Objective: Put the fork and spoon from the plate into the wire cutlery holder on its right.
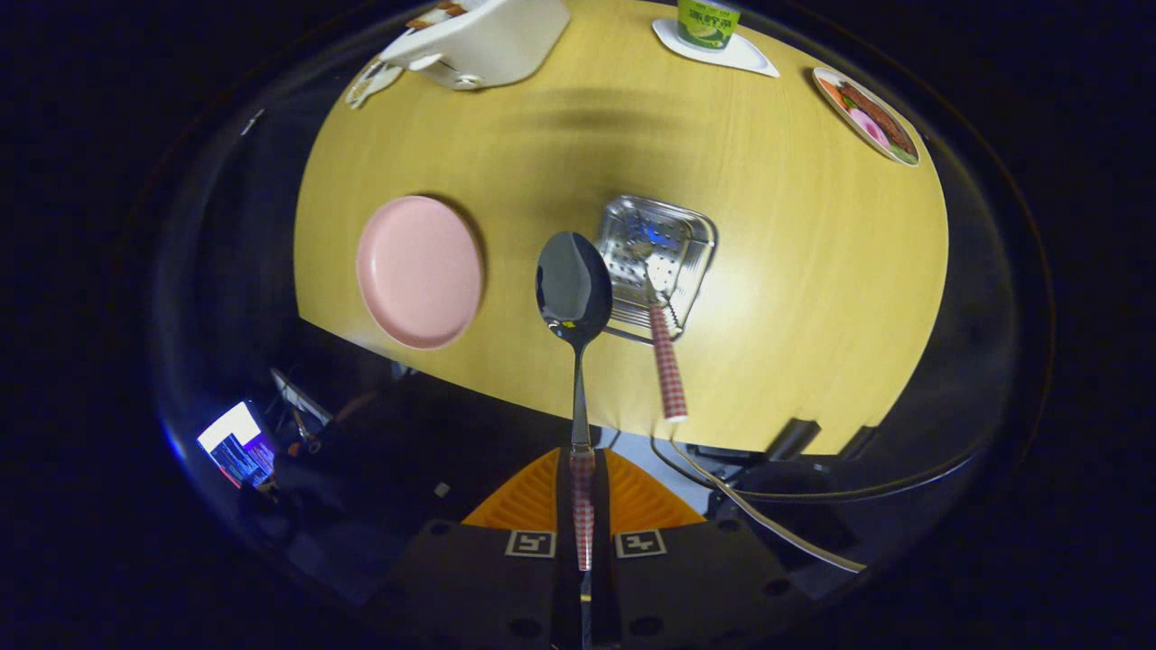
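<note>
Between my fingers the gripper (582, 506) pinches the spoon (575, 311) by its checked handle, bowl pointing straight ahead. Just right of that bowl sits the wire cutlery holder (655, 248), fork (662, 343) already leaning in it; pink plate (419, 271) lies left.

claw (582, 469) | fingers (533, 496) closed together, both pressing a spoon (574, 298) handle | held high above the surface, pointing steeply down | spoon bowl out ahead
</note>
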Demonstrator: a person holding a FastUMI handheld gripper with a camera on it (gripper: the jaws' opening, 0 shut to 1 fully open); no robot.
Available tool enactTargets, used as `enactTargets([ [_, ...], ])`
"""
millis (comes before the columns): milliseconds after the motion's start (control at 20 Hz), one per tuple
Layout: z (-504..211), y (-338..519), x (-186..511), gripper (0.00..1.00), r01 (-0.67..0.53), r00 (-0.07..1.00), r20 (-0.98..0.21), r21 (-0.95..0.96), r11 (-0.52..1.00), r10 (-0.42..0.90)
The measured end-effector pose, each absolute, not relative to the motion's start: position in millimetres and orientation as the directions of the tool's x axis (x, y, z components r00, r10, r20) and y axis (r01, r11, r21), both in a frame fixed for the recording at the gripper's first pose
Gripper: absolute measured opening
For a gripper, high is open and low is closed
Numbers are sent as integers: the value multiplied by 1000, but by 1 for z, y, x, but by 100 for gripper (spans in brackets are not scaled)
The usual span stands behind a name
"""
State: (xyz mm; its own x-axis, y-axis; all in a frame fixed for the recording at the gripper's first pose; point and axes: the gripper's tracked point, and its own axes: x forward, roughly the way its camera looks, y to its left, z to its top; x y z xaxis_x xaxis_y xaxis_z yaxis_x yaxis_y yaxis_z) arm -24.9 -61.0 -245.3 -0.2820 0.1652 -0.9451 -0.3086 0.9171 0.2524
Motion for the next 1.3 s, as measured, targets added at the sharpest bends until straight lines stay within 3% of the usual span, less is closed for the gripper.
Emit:
enactTargets([
  [300,-270,-73,-7,9,-286,-436,-899,193,938,52],
  [550,-282,-60,11,12,-286,-496,-868,184,940,20],
  [1050,-281,-48,28,20,-301,-421,-904,212,930,70],
  [1150,-272,-45,32,33,-306,-358,-926,234,923,116],
  [1200,-267,-41,37,48,-305,-312,-938,246,920,147],
  [1300,-254,-32,46,66,-279,-192,-953,282,918,235],
])
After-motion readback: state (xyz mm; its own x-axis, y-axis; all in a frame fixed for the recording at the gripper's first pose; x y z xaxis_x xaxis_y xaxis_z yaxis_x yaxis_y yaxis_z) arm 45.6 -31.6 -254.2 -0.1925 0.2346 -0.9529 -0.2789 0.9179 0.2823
